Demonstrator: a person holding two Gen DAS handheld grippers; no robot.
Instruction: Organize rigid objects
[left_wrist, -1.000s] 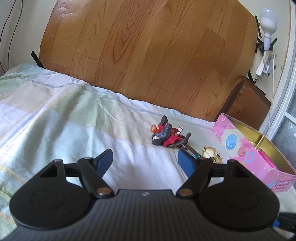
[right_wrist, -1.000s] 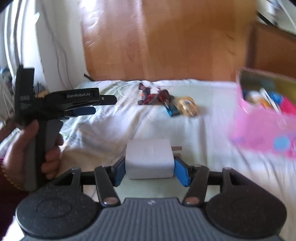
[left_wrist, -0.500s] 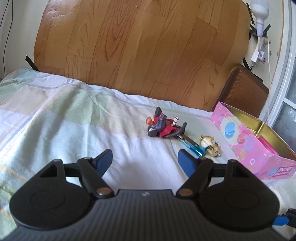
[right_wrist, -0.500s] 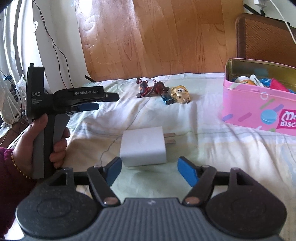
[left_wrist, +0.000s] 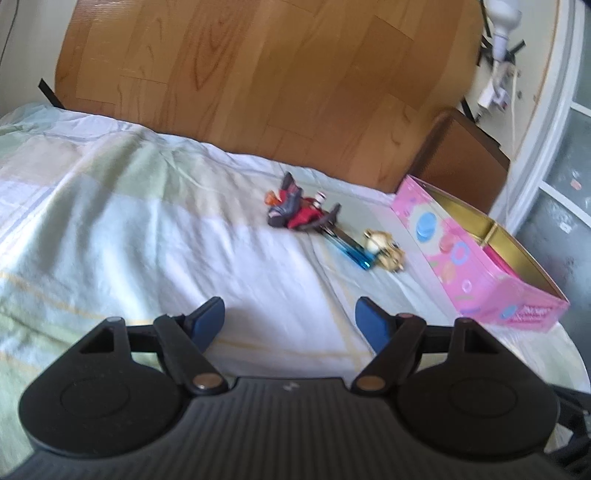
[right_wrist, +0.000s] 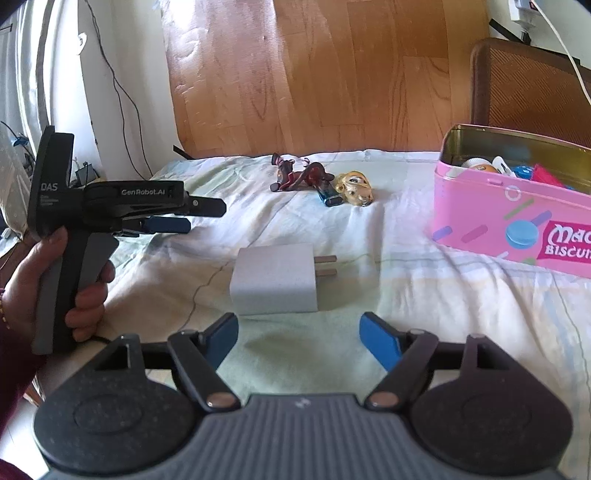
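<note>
A white plug-in charger (right_wrist: 275, 278) lies on the bed sheet, prongs pointing right. My right gripper (right_wrist: 299, 338) is open and empty just behind it, not touching. A pink biscuit tin (right_wrist: 509, 218) stands open at the right with several small items inside; it also shows in the left wrist view (left_wrist: 469, 254). A dark red toy figure (left_wrist: 295, 212), a blue lighter (left_wrist: 349, 249) and a tan figurine (left_wrist: 384, 247) lie together far ahead. My left gripper (left_wrist: 291, 323) is open and empty above the sheet, and it shows from the side in the right wrist view (right_wrist: 173, 218).
The bed ends at a wooden headboard (left_wrist: 258, 81). A brown wicker stand (right_wrist: 532, 88) sits behind the tin. Cables hang on the wall at the left (right_wrist: 122, 92). A wall socket with a lamp (left_wrist: 498, 55) is at the upper right.
My right gripper let go of the white charger, opened, and drew back from it. The charger now rests on the sheet. My left gripper shifted its view slightly and stayed open.
</note>
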